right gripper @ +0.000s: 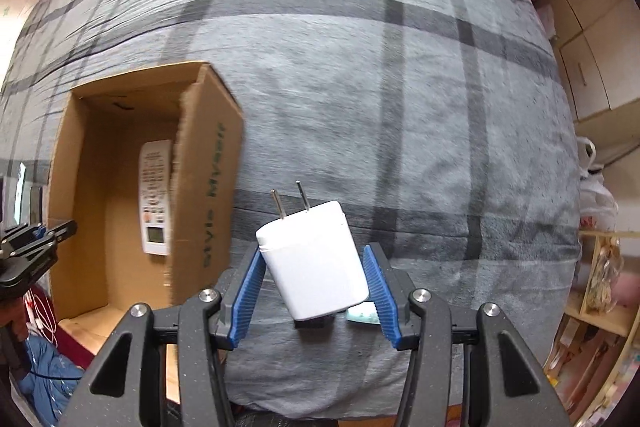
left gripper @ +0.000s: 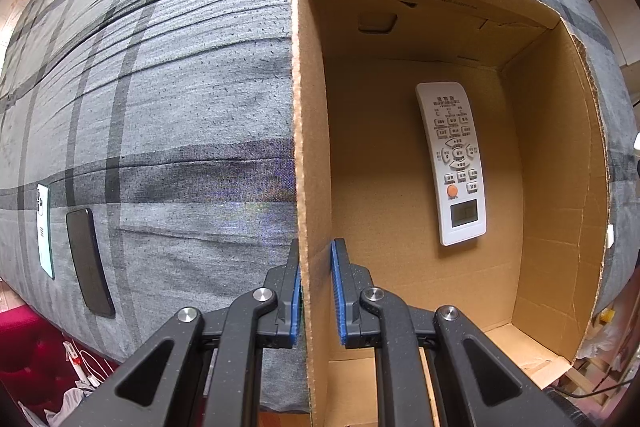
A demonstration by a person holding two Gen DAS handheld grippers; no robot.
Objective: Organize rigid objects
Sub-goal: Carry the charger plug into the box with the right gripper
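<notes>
Left hand-held gripper (left gripper: 316, 291) pinches the cardboard box (left gripper: 306, 147) wall; remote (left gripper: 452, 163) lies inside. Right hand-held gripper (right gripper: 314, 291) clamps white charger (right gripper: 314, 259) above the bed (right gripper: 400, 87).

White charger (right gripper: 316, 263) — prongs up, claw-held

I count one cardboard box (left gripper: 552, 187), one white remote (left gripper: 450, 163) inside it, two phones at nine o'clock, one white (left gripper: 45, 227), one black (left gripper: 89, 263), and one white charger (right gripper: 316, 259).
</notes>
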